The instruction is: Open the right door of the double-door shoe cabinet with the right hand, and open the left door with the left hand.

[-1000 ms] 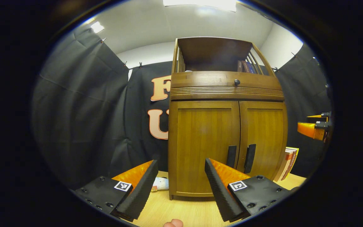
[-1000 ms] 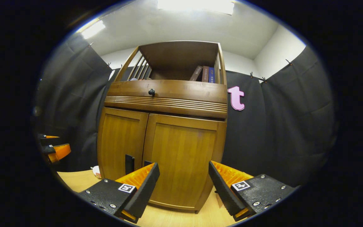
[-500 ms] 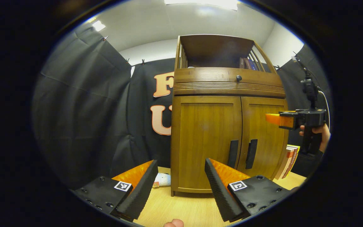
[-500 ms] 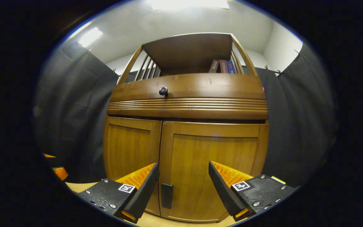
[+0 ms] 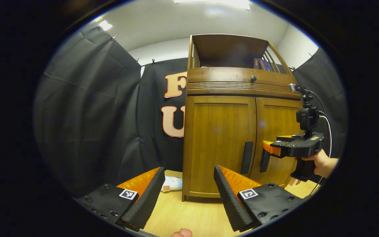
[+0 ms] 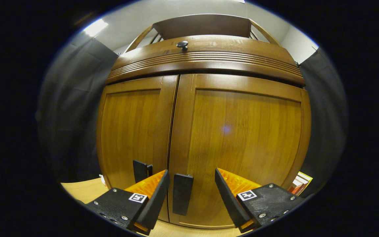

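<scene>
The right claw point(image 6: 191, 197) is spread wide and holds nothing. In the right gripper view its two fingers point(image 6: 153, 200) stand either side of the dark handle point(image 6: 182, 193) of the right door point(image 6: 239, 148); that handle sits in the gap nearer the left finger, and whether it touches the finger cannot be told. From the left gripper view the same claw point(image 5: 267, 148) shows in a hand point(image 5: 321, 163), its tip just at the right door's handle point(image 5: 264, 161); how far it is open cannot be told from that side.

The left claw point(image 5: 188, 194) is also spread wide and empty, and it hangs well apart from the cabinet, over the counter point(image 5: 189, 217).

The shoe cabinet point(image 5: 239, 131) stands on the pale wood counter toward its back edge, close to the black cloth wall. Both doors are shut, meeting at a thin middle seam. The left door point(image 5: 220, 144) carries its own dark upright handle point(image 5: 246, 157) beside the seam. Above the doors runs a ribbed band with a small dark knob point(image 5: 253, 78), and above that an open shelf with a few books point(image 5: 262, 64).

The lower ends of the handles in the right gripper view are partly covered by the left finger. A small pale thing point(image 5: 173, 183) lies on the counter at the cabinet's left foot, too blurred to tell. Books point(image 6: 299, 185) lean at the cabinet's right side, cut off by the edge of the view.
</scene>
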